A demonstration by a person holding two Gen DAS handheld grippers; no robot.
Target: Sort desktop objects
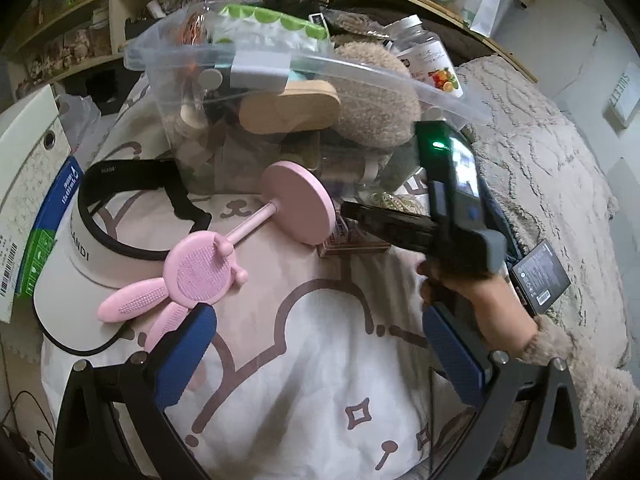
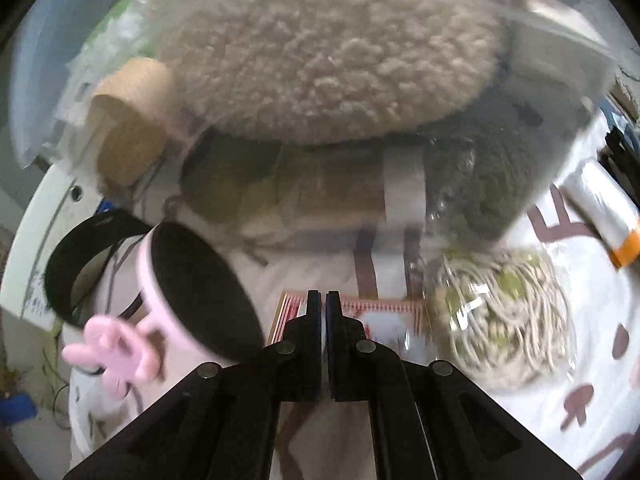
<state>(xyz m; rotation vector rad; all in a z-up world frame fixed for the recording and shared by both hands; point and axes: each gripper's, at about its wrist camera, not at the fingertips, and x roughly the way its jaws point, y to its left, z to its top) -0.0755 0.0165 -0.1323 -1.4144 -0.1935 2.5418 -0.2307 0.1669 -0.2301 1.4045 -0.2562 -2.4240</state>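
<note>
A clear plastic bin (image 1: 280,80) full of things stands at the back of the printed cloth, with a fluffy beige plush (image 1: 372,96) on top. A pink rabbit-shaped stand (image 1: 208,268) with a round base (image 1: 298,200) lies on its side in front of it, also in the right wrist view (image 2: 192,292). A red patterned card box (image 2: 384,316) lies flat on the cloth. My left gripper (image 1: 316,344) is open and empty above the cloth. My right gripper (image 2: 323,300) is shut and empty, its tips just over the card box; it shows from outside in the left wrist view (image 1: 352,210).
A white visor with a black band (image 1: 76,264) lies at the left by a white box (image 1: 24,184). A bag of pale noodles (image 2: 504,316) lies right of the card box. A silver tube (image 2: 600,208) and a black battery pack (image 1: 540,276) lie at the right.
</note>
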